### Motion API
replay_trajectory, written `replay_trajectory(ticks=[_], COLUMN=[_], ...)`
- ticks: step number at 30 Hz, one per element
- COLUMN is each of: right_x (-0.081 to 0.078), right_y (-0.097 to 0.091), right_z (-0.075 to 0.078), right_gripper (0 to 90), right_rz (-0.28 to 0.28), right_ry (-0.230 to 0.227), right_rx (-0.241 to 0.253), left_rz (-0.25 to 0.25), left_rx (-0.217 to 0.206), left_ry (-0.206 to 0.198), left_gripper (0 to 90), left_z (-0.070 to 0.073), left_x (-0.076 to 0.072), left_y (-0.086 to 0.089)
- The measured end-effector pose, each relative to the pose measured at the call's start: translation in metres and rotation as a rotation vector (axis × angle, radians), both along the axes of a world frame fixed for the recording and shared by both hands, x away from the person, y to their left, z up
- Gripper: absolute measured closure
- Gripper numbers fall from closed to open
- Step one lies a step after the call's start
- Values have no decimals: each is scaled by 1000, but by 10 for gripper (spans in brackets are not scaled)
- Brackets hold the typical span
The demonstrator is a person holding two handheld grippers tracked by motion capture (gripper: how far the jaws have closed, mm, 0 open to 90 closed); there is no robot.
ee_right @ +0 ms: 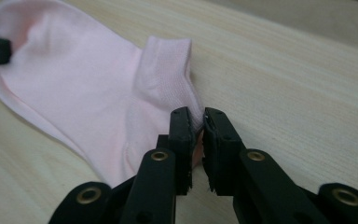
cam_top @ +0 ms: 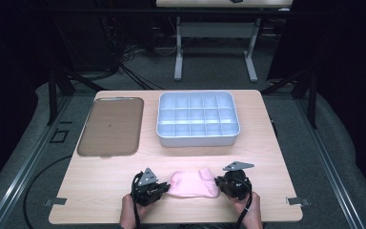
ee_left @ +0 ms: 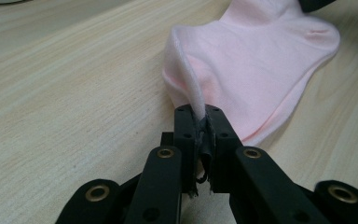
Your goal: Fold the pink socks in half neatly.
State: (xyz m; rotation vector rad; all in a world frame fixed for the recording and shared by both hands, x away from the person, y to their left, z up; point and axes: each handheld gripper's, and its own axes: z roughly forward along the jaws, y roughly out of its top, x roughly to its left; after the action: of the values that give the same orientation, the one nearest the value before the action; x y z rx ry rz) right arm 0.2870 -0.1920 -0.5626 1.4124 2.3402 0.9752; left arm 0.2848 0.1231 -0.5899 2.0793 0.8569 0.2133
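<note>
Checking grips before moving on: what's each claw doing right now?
Left claw: shut on the sock.
Right claw: shut on the sock's edge.

tray (cam_top: 110,126): flat, brownish, far left of table
bin (cam_top: 198,118): grey, many compartments, just right of tray
table (cam_top: 90,181): light wood

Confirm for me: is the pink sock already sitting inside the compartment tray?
No, the pink sock lies on the table, clear of the empty compartment tray.

High view overhead, gripper views close, sharing pink sock (cam_top: 193,184)
</note>
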Motion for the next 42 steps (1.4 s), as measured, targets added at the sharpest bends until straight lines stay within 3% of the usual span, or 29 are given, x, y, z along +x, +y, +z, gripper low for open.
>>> replay_trajectory(ticks=[2, 3, 7, 12, 17, 21, 25, 33, 34, 35, 38, 42], right_x=[1, 3, 5, 4, 5, 5, 4, -2, -7, -8, -9, -9], right_y=[0, 2, 3, 5, 3, 1, -2, 3, 6, 8, 13, 19], right_z=[-3, -7, -7, -5, -5, -6, -5, 15, 25, 28, 30, 33], right_gripper=[791, 699, 642, 702, 810, 836, 843, 843, 843, 843, 842, 842], right_rz=[-3, -8, -15, 1, 3, 5, 19, 40, 42, 53, 93, 104], right_ry=[10, 20, 19, 38, 75, 81, 71, 15, 23, 25, -23, -62], right_rx=[-14, -27, -33, -59, -31, -7, 16, 22, -47, -46, 21, 38], left_rz=[2, 1, 3, 7, 7, 7, 7, 8, 8, 9, 9, 6], left_rx=[-1, 0, 9, 10, 11, 12, 13, 15, 15, 15, 12, 14], left_ry=[1, 0, -11, -12, -13, -13, -15, -20, -19, -19, -16, -15], left_gripper=[847, 847, 847, 847, 847, 847, 848, 847, 847, 848, 847, 847], left_z=[0, 0, 0, 0, 0, 0, 0, 0, 0, 0, 0, 0], left_x=[0, 0, -1, -1, -1, -1, -1, -2, -2, -2, -2, -2], left_y=[0, 0, 0, 0, 0, -1, -1, -2, -1, -1, -1, -1])
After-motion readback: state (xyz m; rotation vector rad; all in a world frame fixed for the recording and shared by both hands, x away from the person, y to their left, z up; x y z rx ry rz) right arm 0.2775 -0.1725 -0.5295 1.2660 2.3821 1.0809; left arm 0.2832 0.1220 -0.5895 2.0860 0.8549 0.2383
